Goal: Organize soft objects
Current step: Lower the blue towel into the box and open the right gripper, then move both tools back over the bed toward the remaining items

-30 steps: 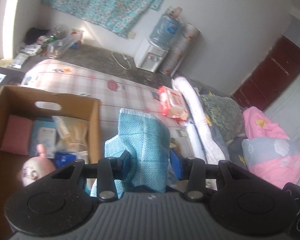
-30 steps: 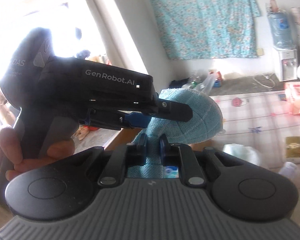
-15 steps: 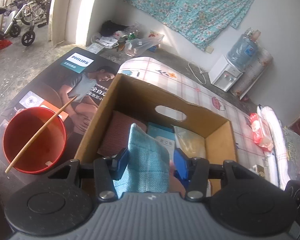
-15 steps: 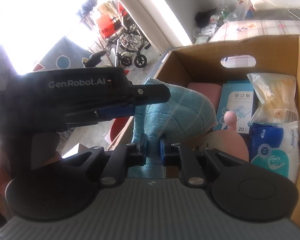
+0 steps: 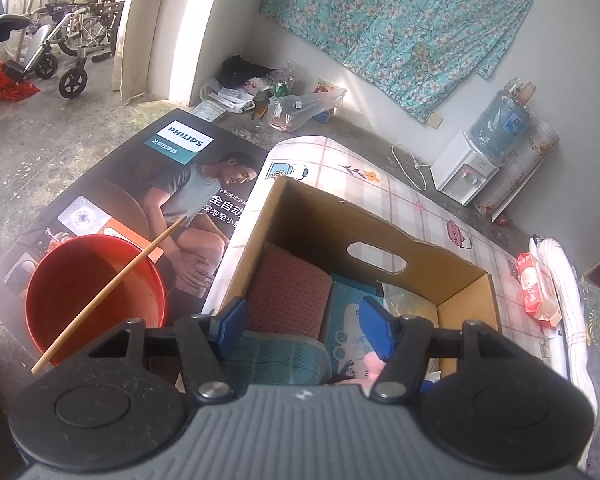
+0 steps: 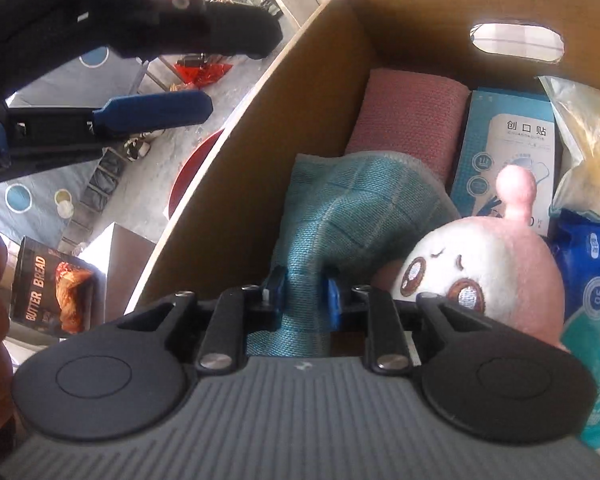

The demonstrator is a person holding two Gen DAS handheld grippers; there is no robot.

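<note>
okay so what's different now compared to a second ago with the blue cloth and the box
Both tools carried the teal cloth from above the bed down into the cardboard box, beside the pink plush. The left tool has just been opening and has let go; the right tool has just been opening too, cloth between its pads. The box contents stayed put.

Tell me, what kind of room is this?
Probably a plain room in someone's home, opening onto a yard. A water dispenser stands by the wall, a flowery cloth hangs above, and a wheelchair waits outside.
</note>
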